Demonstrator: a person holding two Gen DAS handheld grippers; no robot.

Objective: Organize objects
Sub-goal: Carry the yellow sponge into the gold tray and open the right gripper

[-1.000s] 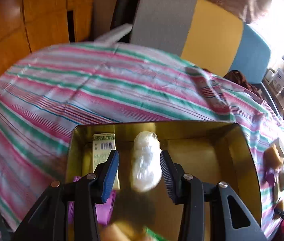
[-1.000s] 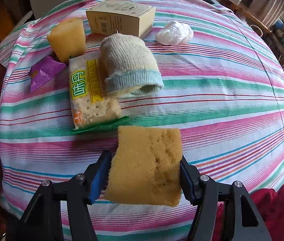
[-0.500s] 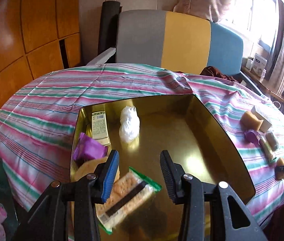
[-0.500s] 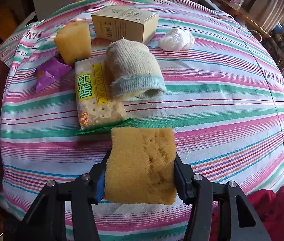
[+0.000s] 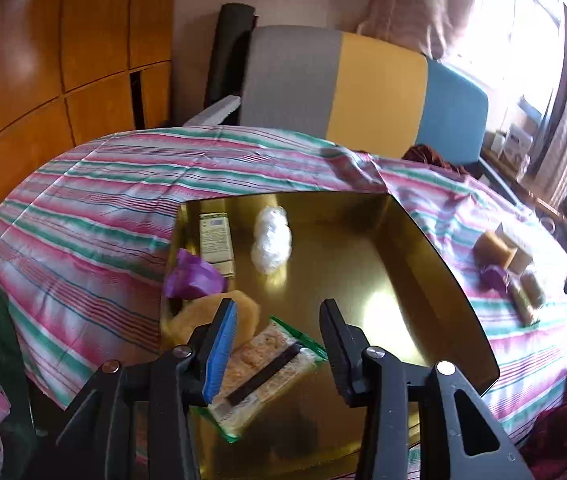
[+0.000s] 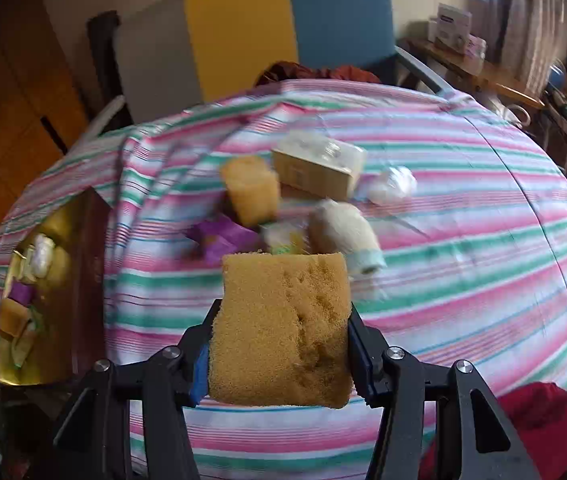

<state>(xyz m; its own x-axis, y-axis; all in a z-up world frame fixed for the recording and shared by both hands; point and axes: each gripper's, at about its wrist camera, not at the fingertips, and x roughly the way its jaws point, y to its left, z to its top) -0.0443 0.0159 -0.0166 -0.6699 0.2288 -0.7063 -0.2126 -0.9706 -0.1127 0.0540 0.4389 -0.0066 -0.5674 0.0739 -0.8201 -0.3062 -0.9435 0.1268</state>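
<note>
Upright, sponge (image 6: pixel 281 330) lengthwise along fingers

Two tools: left tool (image 5: pixel 277 344), right tool (image 6: pixel 279 332).

One gold tray (image 5: pixel 423 240) on counter (image 6: pixel 463 240).

In tray, five things: one small box (image 5: pixel 216 240), one white plastic ball (image 5: pixel 271 242), one purple packet (image 5: pixel 193 278), one yellow sponge (image 5: pixel 199 316), one cracker pack (image 5: pixel 267 368).

On counter, six things: one tall sponge (image 6: pixel 251 190), one box (image 6: pixel 319 164), one white plastic ball (image 6: pixel 393 184), one purple packet (image 6: pixel 223 236), one rolled sock (image 6: pixel 345 234), one cracker pack, blurry (image 6: pixel 283 238).

One more sponge (image 6: pixel 283 328) in right tool.

Sponges, all told: three.
</note>
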